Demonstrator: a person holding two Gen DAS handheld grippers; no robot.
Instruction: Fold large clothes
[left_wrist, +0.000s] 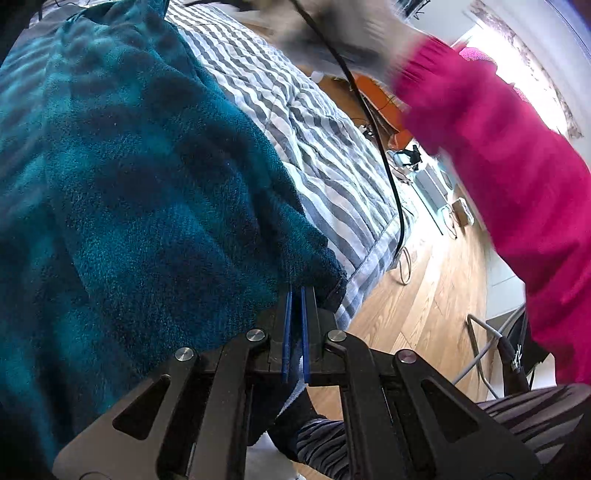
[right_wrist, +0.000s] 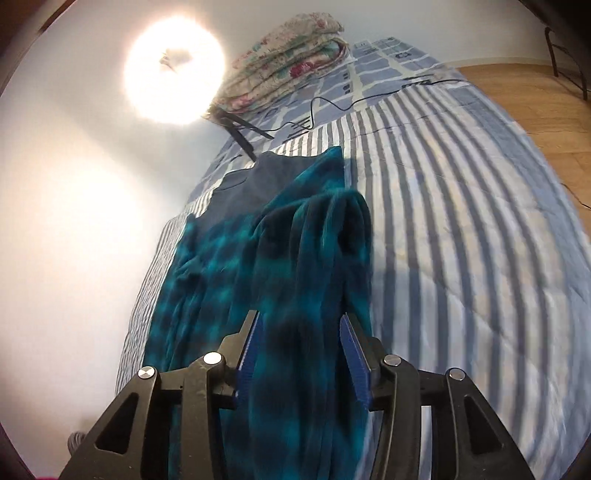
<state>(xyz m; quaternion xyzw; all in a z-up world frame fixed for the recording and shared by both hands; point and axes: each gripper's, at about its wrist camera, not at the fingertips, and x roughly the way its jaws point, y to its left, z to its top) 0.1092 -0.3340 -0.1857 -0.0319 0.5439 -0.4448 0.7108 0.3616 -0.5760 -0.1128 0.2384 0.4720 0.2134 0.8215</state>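
Teal plaid fleece garment (left_wrist: 140, 177) lying lengthwise on striped bed quilt (right_wrist: 461, 240). Left hand-held gripper (left_wrist: 295, 295) clenching garment corner at bed edge, anchoring it. Right hand-held gripper (right_wrist: 301, 328) standing released, folded fleece lying loose between pads.

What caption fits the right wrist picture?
Right gripper open around teal plaid fleece on the striped bed.

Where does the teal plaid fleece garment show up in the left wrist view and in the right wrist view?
Left wrist: teal plaid fleece garment fills the left half, its corner at the fingertips.
Right wrist: it runs up the centre, passing between the blue pads.
Shared landmark: the grey-and-white striped bedspread under it.
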